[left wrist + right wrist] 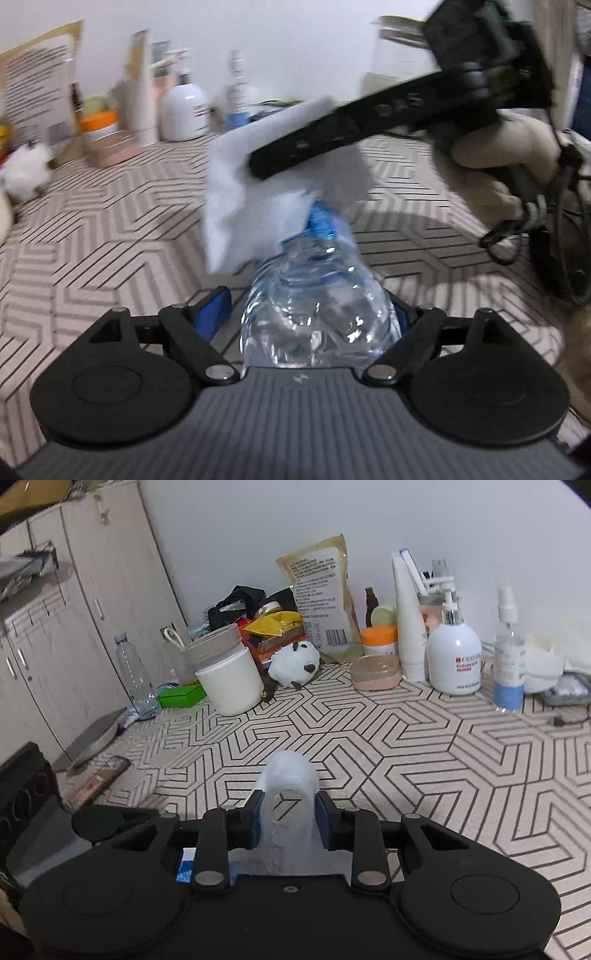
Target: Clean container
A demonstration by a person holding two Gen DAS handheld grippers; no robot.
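Observation:
In the left wrist view a clear plastic bottle with a blue cap lies between the fingers of my left gripper. The jaws stand open: a gap shows between the left blue pad and the bottle's wall. A white cloth drapes over the cap, carried by the right gripper's black finger, which reaches in from the upper right. In the right wrist view my right gripper is shut on that white cloth, which bulges out ahead of the blue pads.
The table has a geometric patterned cover. Along the back wall stand a white pump bottle, a spray bottle, a white jar, a plush toy and another clear bottle. Cabinets rise at the left.

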